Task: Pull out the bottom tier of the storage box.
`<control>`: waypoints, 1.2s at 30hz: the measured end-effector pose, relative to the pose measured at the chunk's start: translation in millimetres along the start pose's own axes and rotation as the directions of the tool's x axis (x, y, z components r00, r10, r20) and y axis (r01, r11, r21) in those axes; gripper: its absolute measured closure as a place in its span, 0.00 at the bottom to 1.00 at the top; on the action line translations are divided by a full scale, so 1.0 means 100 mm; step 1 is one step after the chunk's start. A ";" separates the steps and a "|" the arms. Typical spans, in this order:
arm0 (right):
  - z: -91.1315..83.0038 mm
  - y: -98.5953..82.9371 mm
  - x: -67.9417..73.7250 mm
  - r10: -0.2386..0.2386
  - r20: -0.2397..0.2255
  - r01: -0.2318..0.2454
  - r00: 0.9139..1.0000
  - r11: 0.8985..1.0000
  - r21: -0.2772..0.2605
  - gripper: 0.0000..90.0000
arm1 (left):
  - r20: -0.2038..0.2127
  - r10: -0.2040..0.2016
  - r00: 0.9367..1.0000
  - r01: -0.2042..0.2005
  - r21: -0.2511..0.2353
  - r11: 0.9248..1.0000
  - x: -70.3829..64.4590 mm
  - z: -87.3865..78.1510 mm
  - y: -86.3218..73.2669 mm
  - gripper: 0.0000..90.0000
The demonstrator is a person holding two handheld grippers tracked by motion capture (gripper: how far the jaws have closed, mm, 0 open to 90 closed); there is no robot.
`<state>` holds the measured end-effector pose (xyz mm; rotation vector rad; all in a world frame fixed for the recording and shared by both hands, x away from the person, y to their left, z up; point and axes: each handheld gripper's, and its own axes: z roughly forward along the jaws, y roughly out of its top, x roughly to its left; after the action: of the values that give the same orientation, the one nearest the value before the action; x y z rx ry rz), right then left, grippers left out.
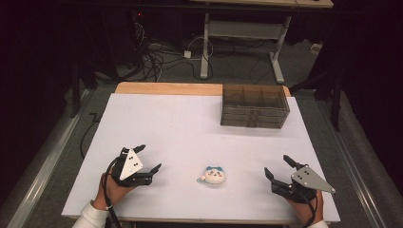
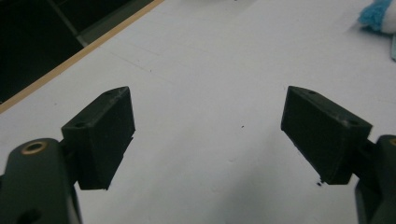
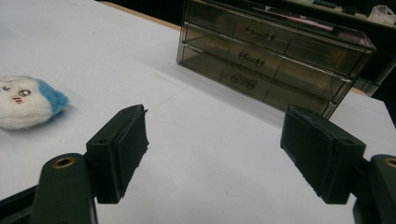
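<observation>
High view: I hold the left gripper and the right gripper low over the white table, jaws apart and empty, one either side of the plush toy. The toy lies between them near the front edge, touching neither, a flanking stance that I judge leaves either hand free to take it. The smoked plastic drawer unit stands at the far right, well apart, its drawers closed.

Left gripper view: the left gripper spreads wide over bare table; the toy's blue tuft shows at the upper right.

Right gripper view: the right gripper, likewise wide, points toward the drawer unit; the toy lies off to its left.
</observation>
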<state>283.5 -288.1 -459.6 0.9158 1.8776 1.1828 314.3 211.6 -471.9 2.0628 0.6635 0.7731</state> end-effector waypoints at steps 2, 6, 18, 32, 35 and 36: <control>0.01 0.00 -0.01 -0.009 0.005 0.009 1.000 1.000 0.001 0.26 | -0.005 0.001 1.000 -0.001 0.001 1.000 0.00 0.00 -0.01 0.19; 0.02 0.01 -0.03 -0.016 0.022 0.016 1.000 1.000 -0.001 0.26 | -0.011 0.010 1.000 -0.010 0.026 1.000 0.00 0.00 -0.04 0.19; 0.16 0.05 -0.07 -0.058 0.037 0.057 0.998 0.998 0.011 0.27 | -0.038 0.009 0.999 -0.008 0.031 0.999 -0.04 -0.07 -0.03 0.18; 0.55 0.17 -0.23 -0.133 0.072 0.130 0.989 0.991 0.044 0.32 | -0.050 -0.007 0.999 0.009 0.039 0.999 -0.03 -0.16 -0.09 0.18; 0.66 0.17 -0.24 -0.170 0.083 0.165 0.982 0.984 0.071 0.32 | -0.054 -0.012 0.998 0.015 0.044 0.999 -0.03 -0.16 -0.11 0.18; 0.66 0.17 -0.24 -0.170 0.083 0.165 0.982 0.984 0.071 0.32 | -0.055 -0.015 0.998 0.017 0.043 0.999 -0.03 -0.15 -0.11 0.18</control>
<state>355.0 -275.8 -459.6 0.8132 1.8900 0.9708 299.5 223.5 -474.4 2.0796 0.7323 0.8155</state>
